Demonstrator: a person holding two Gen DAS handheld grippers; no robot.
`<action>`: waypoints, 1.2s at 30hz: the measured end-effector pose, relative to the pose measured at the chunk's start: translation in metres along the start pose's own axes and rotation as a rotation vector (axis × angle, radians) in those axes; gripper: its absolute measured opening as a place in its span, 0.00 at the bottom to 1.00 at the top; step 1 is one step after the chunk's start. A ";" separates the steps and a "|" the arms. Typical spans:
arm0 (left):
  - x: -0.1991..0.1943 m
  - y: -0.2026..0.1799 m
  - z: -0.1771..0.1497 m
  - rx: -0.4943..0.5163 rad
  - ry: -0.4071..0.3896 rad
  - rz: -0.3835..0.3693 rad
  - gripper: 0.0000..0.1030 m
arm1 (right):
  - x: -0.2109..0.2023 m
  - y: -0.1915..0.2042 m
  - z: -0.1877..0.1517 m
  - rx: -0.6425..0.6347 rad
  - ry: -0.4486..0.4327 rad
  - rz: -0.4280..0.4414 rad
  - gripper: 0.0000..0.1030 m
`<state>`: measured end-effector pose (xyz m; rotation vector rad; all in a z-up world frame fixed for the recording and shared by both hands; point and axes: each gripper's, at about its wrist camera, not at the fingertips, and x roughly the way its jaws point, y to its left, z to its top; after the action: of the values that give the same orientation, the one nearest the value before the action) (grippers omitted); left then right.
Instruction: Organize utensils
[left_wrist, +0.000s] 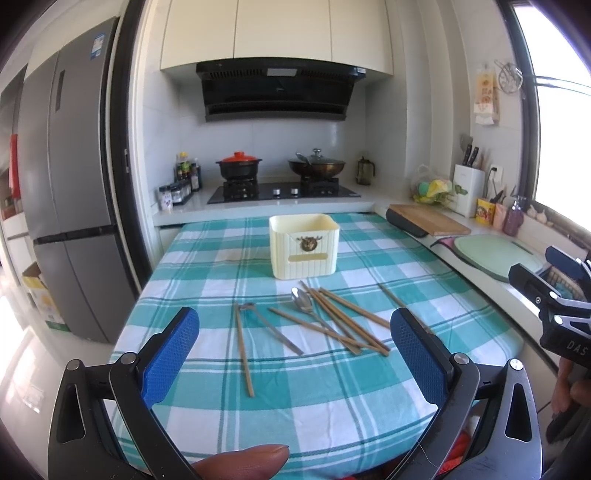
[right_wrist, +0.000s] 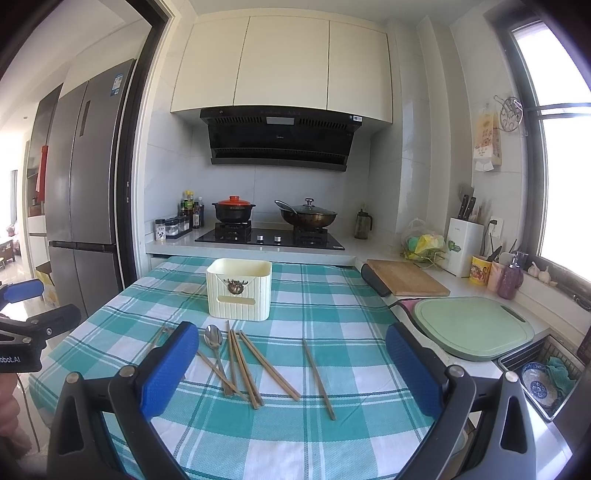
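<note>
A cream utensil holder (left_wrist: 303, 245) (right_wrist: 239, 288) stands empty on the teal checked tablecloth (left_wrist: 332, 387) (right_wrist: 332, 306). In front of it lie several wooden chopsticks (left_wrist: 347, 321) (right_wrist: 258, 365), a metal spoon (left_wrist: 302, 298) (right_wrist: 213, 338) and a metal fork (left_wrist: 269, 326). One chopstick (left_wrist: 244, 350) lies apart at the left, another (right_wrist: 319, 380) apart at the right. My left gripper (left_wrist: 294, 354) is open and empty above the table's near edge. My right gripper (right_wrist: 291, 369) is open and empty, over the chopsticks.
A stove (right_wrist: 269, 236) with a red-lidded pot (right_wrist: 233, 210) and a wok (right_wrist: 308, 216) is behind the table. The counter at the right holds a wooden board (right_wrist: 406, 282), a green board (right_wrist: 472, 326), a knife block (right_wrist: 463, 245). A fridge (left_wrist: 70, 206) stands left.
</note>
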<state>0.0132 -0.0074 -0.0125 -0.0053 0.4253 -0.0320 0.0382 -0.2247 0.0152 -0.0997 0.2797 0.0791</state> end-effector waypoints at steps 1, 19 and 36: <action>0.000 0.000 0.000 0.000 0.000 0.000 1.00 | 0.000 0.000 0.000 0.000 0.000 0.000 1.00; 0.000 0.000 0.001 0.000 0.002 0.000 1.00 | 0.001 0.000 0.000 -0.001 0.001 0.000 1.00; 0.001 -0.003 -0.003 0.002 0.003 -0.003 1.00 | 0.001 -0.001 -0.002 -0.002 0.005 0.001 1.00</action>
<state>0.0128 -0.0104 -0.0156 -0.0034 0.4287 -0.0353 0.0386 -0.2260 0.0135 -0.1017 0.2843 0.0800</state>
